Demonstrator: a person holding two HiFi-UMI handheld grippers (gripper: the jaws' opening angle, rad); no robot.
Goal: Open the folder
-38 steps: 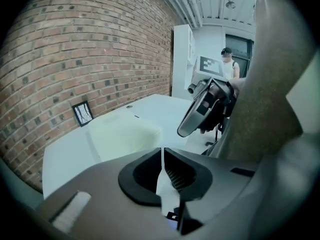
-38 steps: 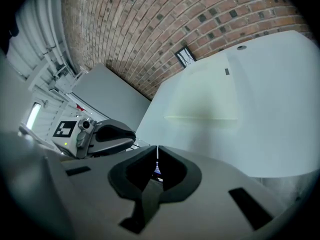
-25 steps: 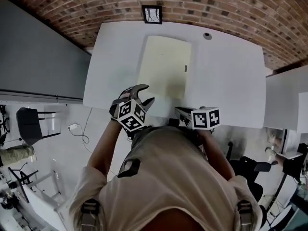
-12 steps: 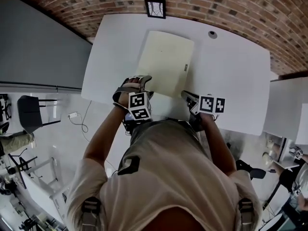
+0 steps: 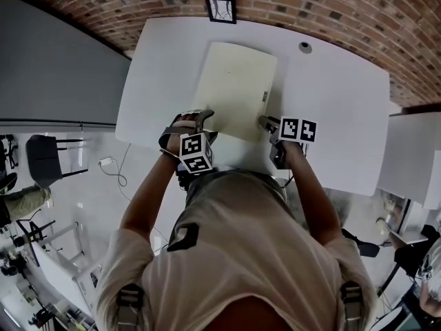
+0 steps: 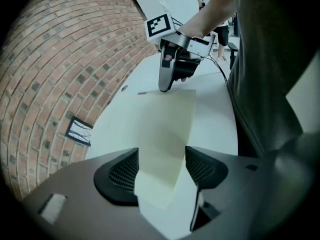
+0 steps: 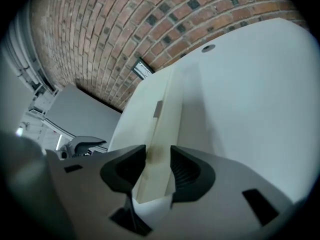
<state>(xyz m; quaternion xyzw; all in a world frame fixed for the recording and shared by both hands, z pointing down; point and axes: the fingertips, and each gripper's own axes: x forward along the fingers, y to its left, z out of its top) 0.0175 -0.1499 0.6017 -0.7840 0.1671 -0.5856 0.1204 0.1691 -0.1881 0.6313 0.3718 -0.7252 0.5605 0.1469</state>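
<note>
A cream folder [image 5: 238, 88] lies shut and flat on the white table [image 5: 331, 116]. My left gripper [image 5: 207, 124] is at its near left corner. Its jaws have been opening and now stand wide, and in the left gripper view [image 6: 161, 171] the folder's corner [image 6: 165, 129] lies between them without being pressed. My right gripper [image 5: 265, 123] sits at the folder's near right edge. Its jaws have just been opening. The folder's long edge [image 7: 160, 124] runs between them in the right gripper view [image 7: 157, 166], with small gaps at the pads. A small label [image 5: 264, 96] marks that edge.
A framed black-and-white card [image 5: 220, 9] leans at the table's far edge against the brick wall. A round grommet [image 5: 305, 47] sits at the far right. A grey panel [image 5: 55, 67] lies to the left, with a chair [image 5: 41, 171] below it.
Both grippers came forward and down onto the folder's near end. The right one slid left to the folder's right edge and its jaws parted. The left one settled at the near left corner.
</note>
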